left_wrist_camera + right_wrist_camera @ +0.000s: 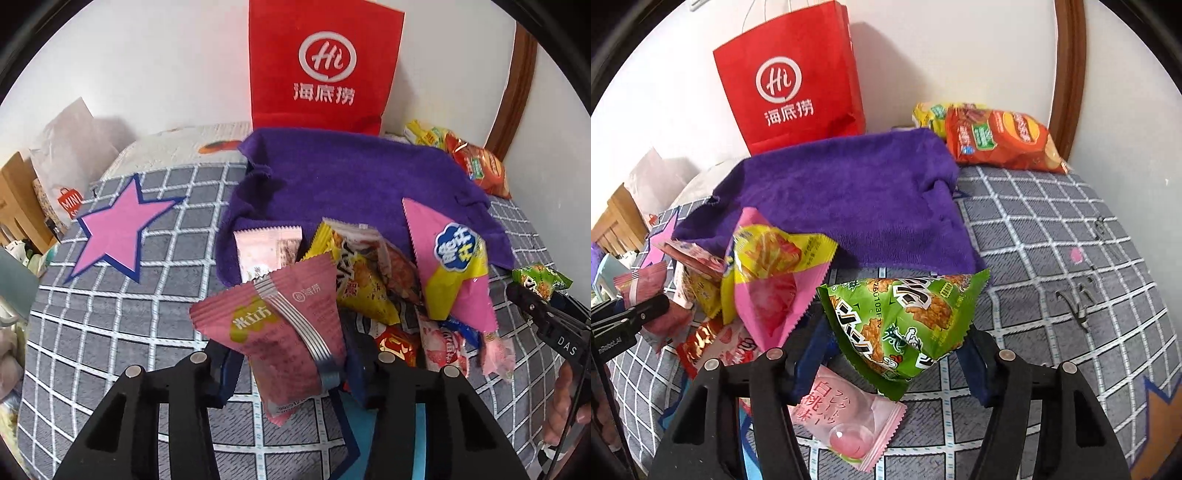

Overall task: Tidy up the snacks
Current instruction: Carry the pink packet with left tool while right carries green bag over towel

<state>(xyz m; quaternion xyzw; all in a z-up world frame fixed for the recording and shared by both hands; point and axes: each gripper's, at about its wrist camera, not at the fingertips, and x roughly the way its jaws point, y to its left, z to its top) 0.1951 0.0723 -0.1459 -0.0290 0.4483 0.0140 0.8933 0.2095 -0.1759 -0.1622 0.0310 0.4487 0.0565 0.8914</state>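
Clamped in the left gripper, a pink rice-cube snack packet hung over the grey checked bedspread, near the snack pile on the purple towel. Rightward, the right gripper pinched a green triangular snack packet above a pink peach candy packet; a red paper bag stood far behind.

A paper bag stands behind the towel; snack packets lie heaped on the towel's near edge, on the bed.

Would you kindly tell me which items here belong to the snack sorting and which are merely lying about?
Belongs: pink snack packet in left gripper; green snack packet in right gripper; snack pile; purple towel.
Lying about: red paper bag; pink star.
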